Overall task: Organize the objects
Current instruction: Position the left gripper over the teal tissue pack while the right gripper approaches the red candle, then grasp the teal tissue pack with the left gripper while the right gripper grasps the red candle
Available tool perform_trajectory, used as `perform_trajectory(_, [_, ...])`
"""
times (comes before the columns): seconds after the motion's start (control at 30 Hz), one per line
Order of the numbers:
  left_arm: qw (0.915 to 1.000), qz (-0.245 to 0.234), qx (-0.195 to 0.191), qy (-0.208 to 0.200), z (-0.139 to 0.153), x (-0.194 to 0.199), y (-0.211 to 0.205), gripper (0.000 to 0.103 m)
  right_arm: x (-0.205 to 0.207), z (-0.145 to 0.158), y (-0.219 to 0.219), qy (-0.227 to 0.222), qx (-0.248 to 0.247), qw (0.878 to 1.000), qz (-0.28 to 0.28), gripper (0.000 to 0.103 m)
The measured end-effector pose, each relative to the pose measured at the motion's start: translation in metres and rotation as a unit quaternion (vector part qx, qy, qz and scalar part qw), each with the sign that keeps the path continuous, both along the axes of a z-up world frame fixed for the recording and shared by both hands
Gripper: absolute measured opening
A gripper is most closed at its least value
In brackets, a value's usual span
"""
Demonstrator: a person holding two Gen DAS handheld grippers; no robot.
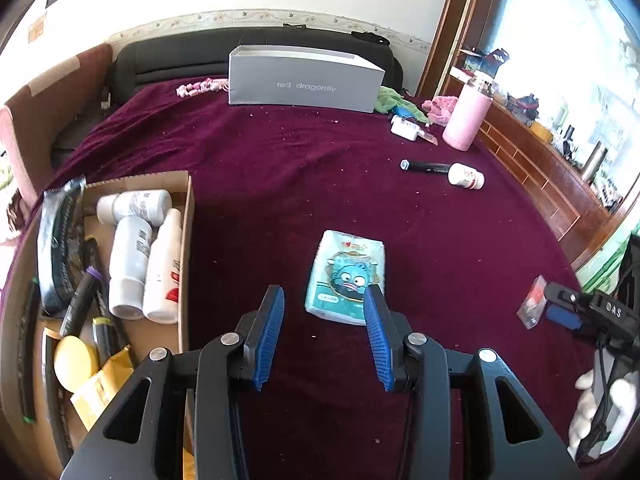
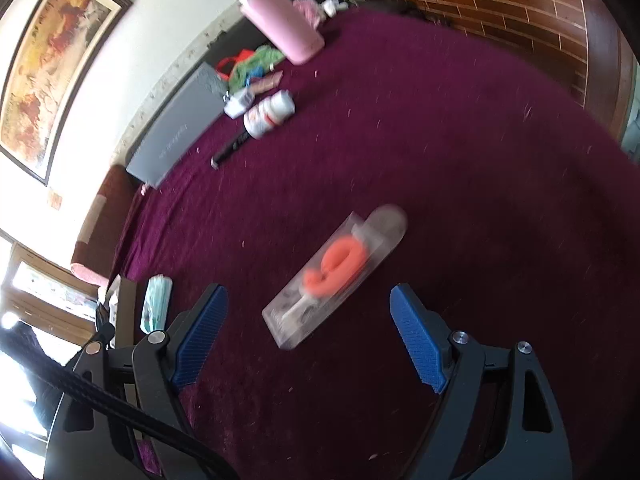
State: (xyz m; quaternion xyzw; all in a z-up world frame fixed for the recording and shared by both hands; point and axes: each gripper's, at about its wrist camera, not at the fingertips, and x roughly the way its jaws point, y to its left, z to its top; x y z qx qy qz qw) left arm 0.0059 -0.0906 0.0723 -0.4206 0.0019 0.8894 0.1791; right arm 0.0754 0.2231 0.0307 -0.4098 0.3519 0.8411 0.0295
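Both tongs stand empty: left gripper [image 1: 324, 300] with its blue jaws parted above the maroon bedcover [image 1: 280, 168], nothing between the pads, the teal cartoon packet [image 1: 346, 276] lying flat just beyond its tips; right gripper [image 2: 308, 296] spread wide, the clear plastic case [image 2: 334, 276] resting on the cloth ahead of and between its fingers, untouched. Progress, as a judgement, is partial: the cardboard box [image 1: 186, 216] at the left already holds several white bottles [image 1: 130, 264], dark pens, a yellow round item and a black pouch, which suggests sorting well under way. Still loose on the cover are the teal packet, the clear case, a white pill bottle [image 1: 466, 176] touching a black pen [image 1: 424, 167], a small white charger-like object [image 1: 404, 127] and a pink flask [image 1: 468, 118] standing upright near the far edge; a grey shoebox [image 1: 304, 80] stands open at the back. Clear case: a long transparent box, lying obliquely, containing a coiled orange item and a pale cylindrical part; its outline is motion-blurred, so finer detail cannot be told. Teal packet: a soft, flat, rectangular pack printed with a blue-faced character, its wrapper glossy
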Motion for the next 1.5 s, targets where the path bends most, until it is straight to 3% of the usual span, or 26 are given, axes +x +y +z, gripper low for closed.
perform_trajectory(0.1, [0.9997, -0.002, -0.022, 0.006, 0.001, -0.004, 0.006, 0.046, -0.015, 0.003, -0.017, -0.021, 0.052, 0.998, 0.000, 0.084])
perform_trajectory(0.37, [0.9955, 0.009, -0.094, 0.012, -0.011, -0.033, 0.039, 0.046, -0.063, -0.001, -0.051, -0.066, 0.168, 0.983, 0.015, 0.085])
perform_trajectory(0.43, [0.9947, 0.005, -0.102, 0.008, -0.017, -0.039, 0.047, 0.054, -0.063, -0.002, -0.051, -0.066, 0.179, 0.981, 0.018, 0.085])
perform_trajectory(0.6, [0.9914, 0.014, -0.129, -0.016, -0.039, -0.057, 0.058, 0.058, -0.064, -0.002, -0.048, -0.060, 0.181, 0.981, 0.029, 0.085])
perform_trajectory(0.7, [0.9901, 0.019, -0.139, -0.003, -0.044, -0.059, 0.063, 0.078, -0.064, -0.002, -0.054, -0.063, 0.198, 0.977, 0.038, 0.088])
perform_trajectory(0.77, [0.9919, 0.017, -0.125, -0.009, -0.047, -0.060, 0.062, 0.084, -0.066, -0.003, -0.058, -0.065, 0.211, 0.974, 0.044, 0.091])
perform_trajectory(0.87, [0.9932, 0.004, -0.099, -0.061, -0.061, -0.065, 0.064, 0.102, -0.071, -0.006, -0.064, -0.068, 0.228, 0.970, 0.058, 0.097])
perform_trajectory(0.9, [0.9930, -0.003, -0.113, -0.035, -0.061, -0.060, 0.070, 0.102, -0.072, -0.007, -0.066, -0.069, 0.232, 0.968, 0.062, 0.099])
perform_trajectory(0.97, [0.9923, -0.005, -0.122, -0.017, -0.062, -0.056, 0.075, 0.102, -0.072, -0.008, -0.067, -0.068, 0.234, 0.968, 0.065, 0.101])
perform_trajectory(1.07, [0.9950, -0.003, -0.092, -0.038, -0.063, -0.063, 0.068, 0.101, -0.071, -0.008, -0.066, -0.064, 0.232, 0.968, 0.066, 0.101])
perform_trajectory(1.1, [0.9953, -0.005, -0.089, -0.038, -0.062, -0.062, 0.068, 0.096, -0.070, -0.008, -0.066, -0.064, 0.232, 0.968, 0.067, 0.101])
perform_trajectory(1.2, [0.9972, -0.027, -0.065, -0.025, -0.053, -0.055, 0.067, 0.044, -0.070, -0.007, -0.064, -0.063, 0.228, 0.969, 0.065, 0.096])
perform_trajectory(1.27, [0.9974, -0.041, -0.049, -0.033, -0.050, -0.050, 0.067, 0.043, -0.066, -0.005, -0.060, -0.059, 0.225, 0.971, 0.056, 0.082])
perform_trajectory(1.33, [0.9966, -0.056, -0.050, -0.032, -0.051, -0.044, 0.071, 0.042, -0.061, -0.002, -0.053, -0.060, 0.234, 0.969, 0.045, 0.043])
perform_trajectory(1.43, [0.9971, -0.062, -0.028, -0.034, -0.049, -0.035, 0.067, 0.041, -0.054, -0.001, -0.039, -0.059, 0.217, 0.973, 0.046, 0.028])
perform_trajectory(1.5, [0.9974, -0.061, -0.007, -0.037, -0.044, -0.030, 0.062, 0.041, -0.049, 0.000, -0.031, -0.054, 0.198, 0.978, 0.044, 0.026])
